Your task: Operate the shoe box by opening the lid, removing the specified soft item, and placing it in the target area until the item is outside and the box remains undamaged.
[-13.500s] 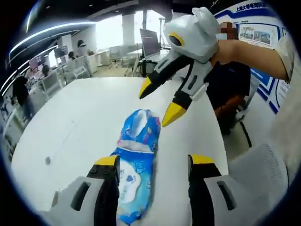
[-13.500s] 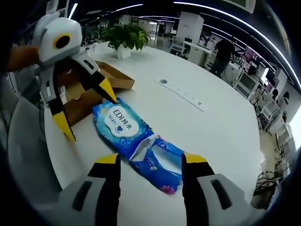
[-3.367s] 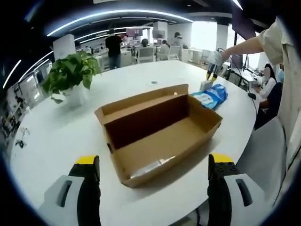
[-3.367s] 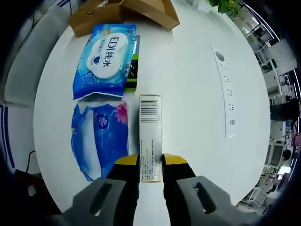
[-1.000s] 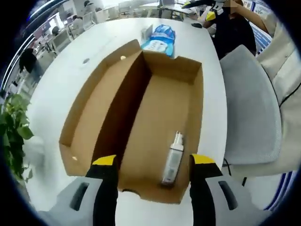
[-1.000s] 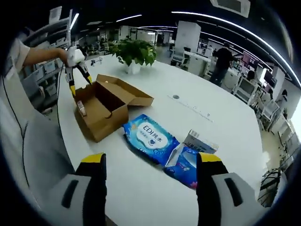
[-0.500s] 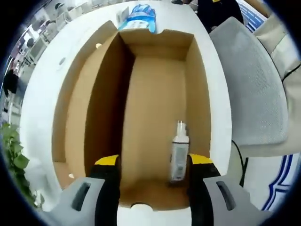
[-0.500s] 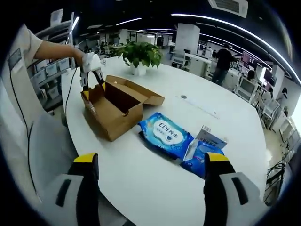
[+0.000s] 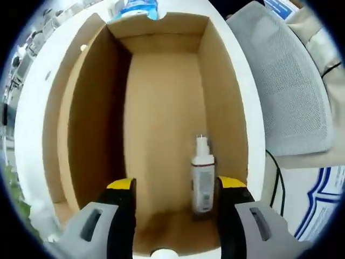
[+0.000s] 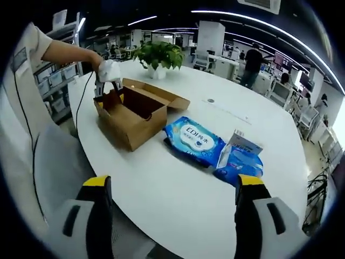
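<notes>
The brown shoe box (image 9: 161,108) lies open below my left gripper (image 9: 176,188), which is open with its jaws just over the near end wall. A small white spray bottle (image 9: 202,177) lies on the box floor next to the right jaw, touching neither jaw. In the right gripper view the same box (image 10: 132,117) sits on the white table with its lid (image 10: 164,97) folded back, and the left gripper (image 10: 108,75), held by a hand, dips into its far end. My right gripper (image 10: 172,183) hangs open over bare table. A blue wipes pack (image 10: 194,141) lies right of the box.
A second blue soft pack (image 10: 241,163) and a small white carton (image 10: 245,143) lie beyond the wipes. A potted plant (image 10: 159,54) stands at the back. A grey chair (image 9: 291,81) sits beside the table edge (image 10: 54,162). People and desks fill the room behind.
The left gripper has dropped closer to the box, so the box interior and bottle loom larger. The right gripper stays open and has shifted only slightly.
</notes>
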The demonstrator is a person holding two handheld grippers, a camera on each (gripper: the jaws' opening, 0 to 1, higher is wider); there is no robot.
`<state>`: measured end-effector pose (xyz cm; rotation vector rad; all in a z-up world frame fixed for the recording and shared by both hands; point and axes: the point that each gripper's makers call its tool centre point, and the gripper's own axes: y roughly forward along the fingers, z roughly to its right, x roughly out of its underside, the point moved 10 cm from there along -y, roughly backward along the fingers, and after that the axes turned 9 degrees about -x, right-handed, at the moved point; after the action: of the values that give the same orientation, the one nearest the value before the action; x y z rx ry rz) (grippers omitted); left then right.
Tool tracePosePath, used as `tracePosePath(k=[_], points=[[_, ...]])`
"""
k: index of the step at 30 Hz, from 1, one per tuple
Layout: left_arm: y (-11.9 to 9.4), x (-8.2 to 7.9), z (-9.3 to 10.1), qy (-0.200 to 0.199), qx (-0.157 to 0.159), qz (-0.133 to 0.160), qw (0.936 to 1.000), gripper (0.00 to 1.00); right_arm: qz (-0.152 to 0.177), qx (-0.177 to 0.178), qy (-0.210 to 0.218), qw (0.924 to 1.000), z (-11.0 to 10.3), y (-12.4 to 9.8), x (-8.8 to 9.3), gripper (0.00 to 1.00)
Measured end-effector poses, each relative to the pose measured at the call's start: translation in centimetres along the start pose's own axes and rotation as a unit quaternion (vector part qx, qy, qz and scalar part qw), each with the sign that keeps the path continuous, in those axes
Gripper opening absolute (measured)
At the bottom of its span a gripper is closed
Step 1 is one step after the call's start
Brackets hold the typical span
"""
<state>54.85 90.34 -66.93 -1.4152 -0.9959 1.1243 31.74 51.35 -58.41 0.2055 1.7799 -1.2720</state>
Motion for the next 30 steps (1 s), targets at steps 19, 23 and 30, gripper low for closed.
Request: tracePosePath(k=[19,23,30], points=[[2.3,0.1,-0.6,-0.027,-0.014,0.030,0.9991,0.52,-0.010,0.006,0.008,0.9999,0.1,0.1,0.7,0.88],[2.2,0.2,-0.2,-0.041,-0.011,0.034,0.9985,0.48,-0.007,0.004,0.007,0.9999,-0.1,0.2,0.6,0.87],[2.4,0.6,0.7,-0.063,0.004,0.039,0.9972,0.29,-0.002,-0.002,0.007,1.0000,-0.4,0.6,0.3,0.85]])
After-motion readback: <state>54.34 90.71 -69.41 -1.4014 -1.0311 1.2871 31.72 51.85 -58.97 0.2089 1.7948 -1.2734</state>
